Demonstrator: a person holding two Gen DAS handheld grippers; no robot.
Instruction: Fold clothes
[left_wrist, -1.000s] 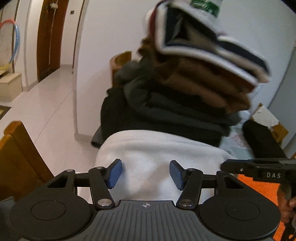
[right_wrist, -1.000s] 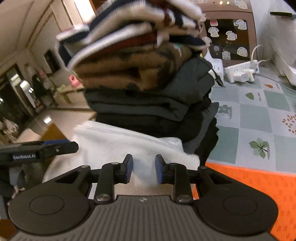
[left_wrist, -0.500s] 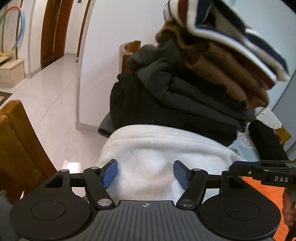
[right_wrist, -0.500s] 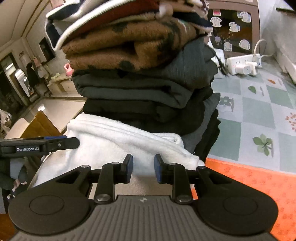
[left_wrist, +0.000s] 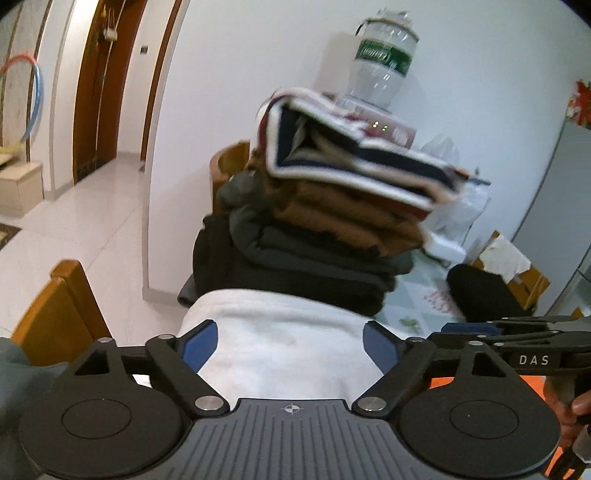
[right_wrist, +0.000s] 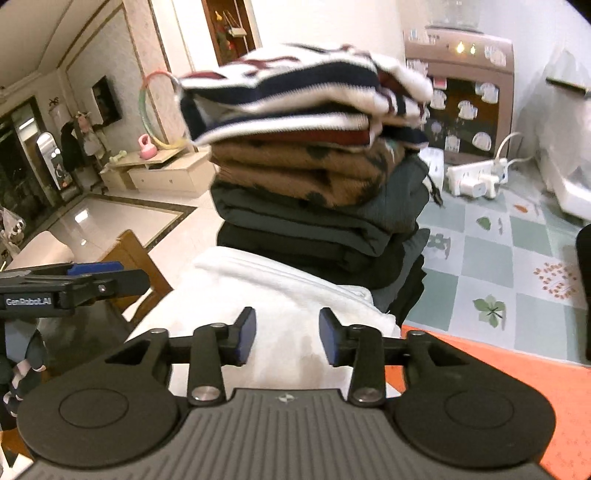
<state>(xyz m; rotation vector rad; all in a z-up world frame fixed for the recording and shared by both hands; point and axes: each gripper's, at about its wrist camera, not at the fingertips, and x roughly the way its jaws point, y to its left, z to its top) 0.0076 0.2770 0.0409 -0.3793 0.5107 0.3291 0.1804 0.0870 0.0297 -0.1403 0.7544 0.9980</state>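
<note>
One white garment (left_wrist: 280, 332), four stacked folded garments (right_wrist: 317, 206), two grippers, one bottle (left_wrist: 380, 70).

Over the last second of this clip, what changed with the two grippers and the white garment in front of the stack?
The right gripper has opened; a second ago its pads were nearly shut on the white garment. The left gripper has spread wider. Both now stand open around the cloth. The pile of folded clothes behind it is as before, striped piece on top.

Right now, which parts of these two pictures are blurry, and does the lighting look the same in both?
Left wrist view: the striped top garment is smeared, the white garment sharper, light cool and even. Right wrist view: the striped garment is smeared too, light warmer, with glare on the floor.
</note>
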